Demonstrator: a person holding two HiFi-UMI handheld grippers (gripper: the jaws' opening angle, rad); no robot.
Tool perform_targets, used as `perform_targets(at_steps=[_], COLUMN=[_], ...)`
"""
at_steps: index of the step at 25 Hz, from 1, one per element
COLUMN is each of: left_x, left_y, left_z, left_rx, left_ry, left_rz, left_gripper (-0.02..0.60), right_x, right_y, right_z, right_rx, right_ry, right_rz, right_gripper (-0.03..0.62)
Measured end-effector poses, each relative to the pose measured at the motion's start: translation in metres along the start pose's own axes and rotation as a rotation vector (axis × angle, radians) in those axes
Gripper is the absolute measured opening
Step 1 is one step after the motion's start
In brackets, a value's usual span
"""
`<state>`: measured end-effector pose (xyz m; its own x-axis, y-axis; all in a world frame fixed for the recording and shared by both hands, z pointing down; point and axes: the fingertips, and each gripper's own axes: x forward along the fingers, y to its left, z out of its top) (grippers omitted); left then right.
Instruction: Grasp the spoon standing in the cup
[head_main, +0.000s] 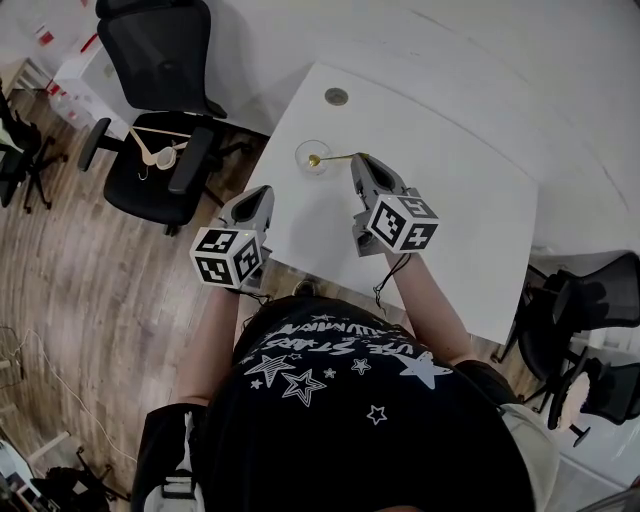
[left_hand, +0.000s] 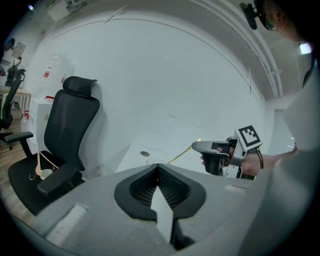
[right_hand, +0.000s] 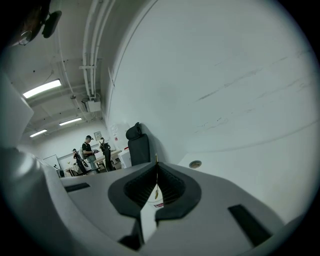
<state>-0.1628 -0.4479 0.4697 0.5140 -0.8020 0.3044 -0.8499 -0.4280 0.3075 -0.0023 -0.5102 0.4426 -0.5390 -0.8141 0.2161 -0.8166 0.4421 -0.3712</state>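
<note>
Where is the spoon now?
Head view: the spoon is clamped in the right gripper, its bowl end at the glass cup near the left edge of the table.

Open tabletop (head_main: 455, 165) around cup (head_main: 313, 157)

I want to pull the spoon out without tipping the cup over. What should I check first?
1. Right gripper shut on the spoon: ok, the thin handle is between its closed jaws.
2. Spoon clear of the cup: not ok, its end lies inside the rim in the head view.
3. Cup upright on the table: ok.
4. Left gripper out of the way: ok, it is shut, empty and apart from the cup.
5. Grip tight enough not to slip: cannot tell.
</note>
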Motion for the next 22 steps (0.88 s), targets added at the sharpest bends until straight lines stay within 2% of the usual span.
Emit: perform_targets(at_steps=[8,22], left_x=[-0.012,-0.034], left_y=[-0.024,-0.086], left_z=[0.005,-0.012], left_rx=[0.017,0.040], left_ry=[-0.013,-0.007], left_rz=[-0.004,-0.044], left_gripper=[0.005,0.005], right_x=[-0.029,-0.108], right_y=[0.003,-0.006], right_z=[0.017,0.010], right_rx=[0.002,0.030], right_ry=[-0.043,-0.087], right_rz=[0.010,-0.011], right_gripper=[0.015,0.015])
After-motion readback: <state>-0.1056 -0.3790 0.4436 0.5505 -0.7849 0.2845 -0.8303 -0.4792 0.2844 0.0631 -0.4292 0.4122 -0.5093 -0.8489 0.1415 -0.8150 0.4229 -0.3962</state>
